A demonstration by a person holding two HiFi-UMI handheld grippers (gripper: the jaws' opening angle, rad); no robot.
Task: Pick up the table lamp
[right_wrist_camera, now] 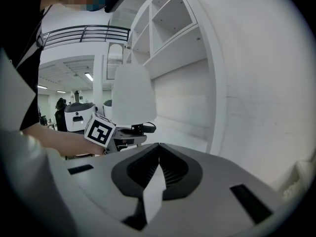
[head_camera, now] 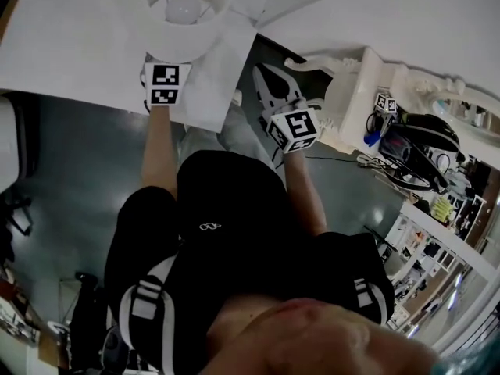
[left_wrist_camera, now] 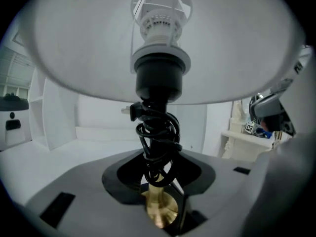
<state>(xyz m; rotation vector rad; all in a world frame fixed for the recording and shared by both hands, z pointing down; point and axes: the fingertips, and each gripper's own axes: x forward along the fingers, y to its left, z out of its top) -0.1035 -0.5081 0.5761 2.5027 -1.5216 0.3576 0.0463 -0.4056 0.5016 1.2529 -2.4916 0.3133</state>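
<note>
Head view: the lamp [head_camera: 190, 6] stands on a white table [head_camera: 70, 45] at the far left, its round shade seen from above with the bulb [head_camera: 184, 5] showing inside. The left gripper [head_camera: 167, 67] reaches in under the near rim of the shade, so its tips are hidden there. The right gripper [head_camera: 264, 73] hangs to the right of the table's corner, apart from the lamp, with its jaws together. A white carved stand [head_camera: 351, 92] is further right.

Left gripper view: the shade [left_wrist_camera: 74, 48] fills the top, with the black socket [left_wrist_camera: 159, 80] below it. A black cord [left_wrist_camera: 158, 132] is wound round the stem [left_wrist_camera: 160, 209]. The jaws are partly closed and clamp the brass lower part of the stem, which fills the gap between them.

Right gripper view: the jaws meet at their tips and hold nothing. The lamp stands to the far left, with the left gripper's marker cube [right_wrist_camera: 100, 130] just below the shade. White shelves [right_wrist_camera: 168, 28] rise on the right.
</note>
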